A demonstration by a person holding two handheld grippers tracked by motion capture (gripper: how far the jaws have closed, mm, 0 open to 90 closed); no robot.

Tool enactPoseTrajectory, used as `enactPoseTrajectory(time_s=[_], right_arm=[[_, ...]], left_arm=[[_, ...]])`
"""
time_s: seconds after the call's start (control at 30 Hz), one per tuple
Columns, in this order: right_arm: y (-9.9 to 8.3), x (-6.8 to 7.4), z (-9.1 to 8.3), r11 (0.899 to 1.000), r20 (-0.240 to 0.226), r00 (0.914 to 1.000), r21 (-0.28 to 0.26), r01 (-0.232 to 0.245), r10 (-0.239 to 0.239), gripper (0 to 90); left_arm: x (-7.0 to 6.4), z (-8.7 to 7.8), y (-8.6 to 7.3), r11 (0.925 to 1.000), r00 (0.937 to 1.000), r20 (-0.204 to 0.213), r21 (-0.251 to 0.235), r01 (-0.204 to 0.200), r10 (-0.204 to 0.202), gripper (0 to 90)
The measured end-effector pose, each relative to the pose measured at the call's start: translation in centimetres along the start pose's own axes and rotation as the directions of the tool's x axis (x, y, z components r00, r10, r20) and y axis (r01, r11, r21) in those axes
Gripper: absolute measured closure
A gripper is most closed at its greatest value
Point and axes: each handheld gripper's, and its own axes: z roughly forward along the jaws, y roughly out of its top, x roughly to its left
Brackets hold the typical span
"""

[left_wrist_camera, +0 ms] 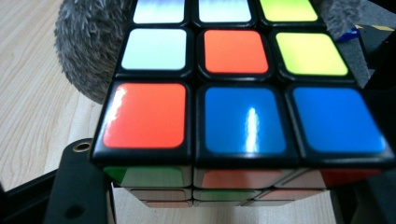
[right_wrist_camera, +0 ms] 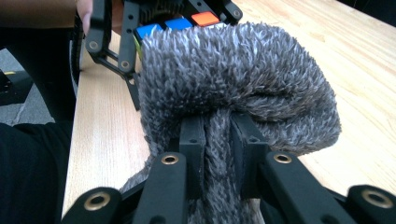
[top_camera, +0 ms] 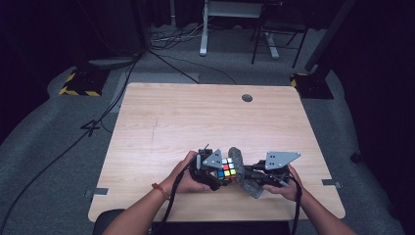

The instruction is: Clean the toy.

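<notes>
- High view: near the front edge of the wooden table [top_camera: 161,122], a little right of its middle, the person's two hands hold the grippers close together, with the puzzle cube [top_camera: 226,168] and the grey fuzzy cloth [top_camera: 241,169] between them.
- The left hand [top_camera: 188,176] grips the left gripper [top_camera: 218,172], whose jaws are clamped on the cube; the cube's top face shows white, red, blue, yellow and orange stickers.
- The right hand [top_camera: 284,183] grips the right gripper [top_camera: 250,172], whose jaws pinch the cloth; the cloth touches the cube's right side.
- Left gripper view: the cube [left_wrist_camera: 233,93] sits very close, with a red and two blue stickers in the nearest row, then white, orange and yellow behind; the cloth [left_wrist_camera: 86,51] bulges just behind its far left corner, over the tabletop [left_wrist_camera: 28,93].
- Right gripper view: the two black jaws are closed tight on a fold of the cloth [right_wrist_camera: 233,79], which balloons above them; beyond it, the cube [right_wrist_camera: 177,23] peeks out in the left gripper [right_wrist_camera: 112,37].
- Farther off, near the table's back edge, a round grommet hole [top_camera: 247,98] lies right of centre.
</notes>
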Motion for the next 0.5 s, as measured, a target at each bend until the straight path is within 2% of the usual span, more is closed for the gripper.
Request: enactPoseTrajectory(time_s=[0.07, 0.13, 0.2, 0.3, 0.4, 0.5], right_arm=[[0.1, 0.1, -0.1, 1.000, -0.012, 0.9999, -0.007, 0.006, -0.007, 76.8], [0.2, 0.3, -0.1, 1.000, -0.037, 0.9992, -0.015, 0.011, -0.011, 76.8], [0.3, 0.5, 0.0, 1.000, -0.040, 0.9989, 0.003, 0.023, -0.023, 76.8], [0.1, 0.4, 0.1, 1.000, -0.044, 0.9989, 0.013, 0.015, -0.014, 76.8], [-0.2, 0.0, 0.4, 1.000, -0.027, 0.9996, 0.027, -0.012, 0.012, 76.8], [-0.6, -0.1, 0.9, 0.998, -0.030, 0.9993, 0.051, -0.022, 0.024, 76.8]], left_arm=[[-0.1, 0.2, 0.2, 0.9997, 0.9994, -0.035, 0.023, 0.001, 0.000, 28.9], [-0.2, 0.4, 0.2, 0.9994, 0.9997, -0.023, 0.032, -0.010, 0.011, 28.0], [-0.2, 0.4, 0.2, 0.9991, 0.9995, -0.027, 0.038, -0.018, 0.019, 28.2], [-0.1, 0.2, 0.1, 0.9996, 0.9998, -0.005, 0.019, -0.018, 0.018, 29.5], [-0.1, -0.3, 0.2, 0.9992, 0.9998, 0.002, -0.033, -0.021, 0.021, 33.0], [-0.2, -0.5, 0.4, 0.9985, 0.9992, -0.012, -0.039, -0.039, 0.039, 33.1]])
